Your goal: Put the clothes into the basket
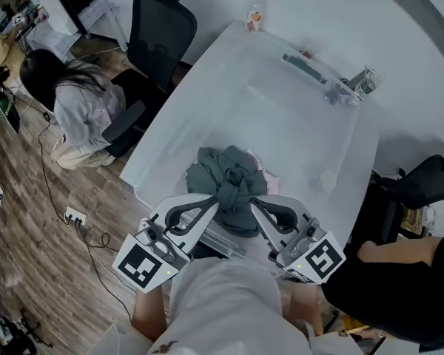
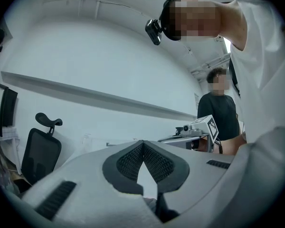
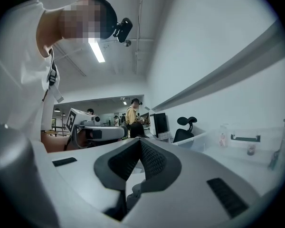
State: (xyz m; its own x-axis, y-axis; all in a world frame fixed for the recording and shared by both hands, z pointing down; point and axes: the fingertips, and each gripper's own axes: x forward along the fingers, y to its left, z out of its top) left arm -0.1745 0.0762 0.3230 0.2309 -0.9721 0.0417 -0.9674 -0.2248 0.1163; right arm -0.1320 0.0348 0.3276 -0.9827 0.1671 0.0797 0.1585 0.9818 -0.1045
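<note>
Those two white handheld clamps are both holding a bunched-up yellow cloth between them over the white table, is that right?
Not quite. The bunched-up cloth is dark grey-green, not yellow, as the head view shows. The rest holds: the left gripper and the right gripper both hold it between them over the white table.

Nothing here gives you words, numbers or brands to read. The cubes on your left gripper (image 1: 219, 198) and right gripper (image 1: 253, 200) bear only square black-and-white patterns. The label on the bottle (image 1: 255, 17) at the far corner of the table (image 1: 296, 135) is too small to read.
</note>
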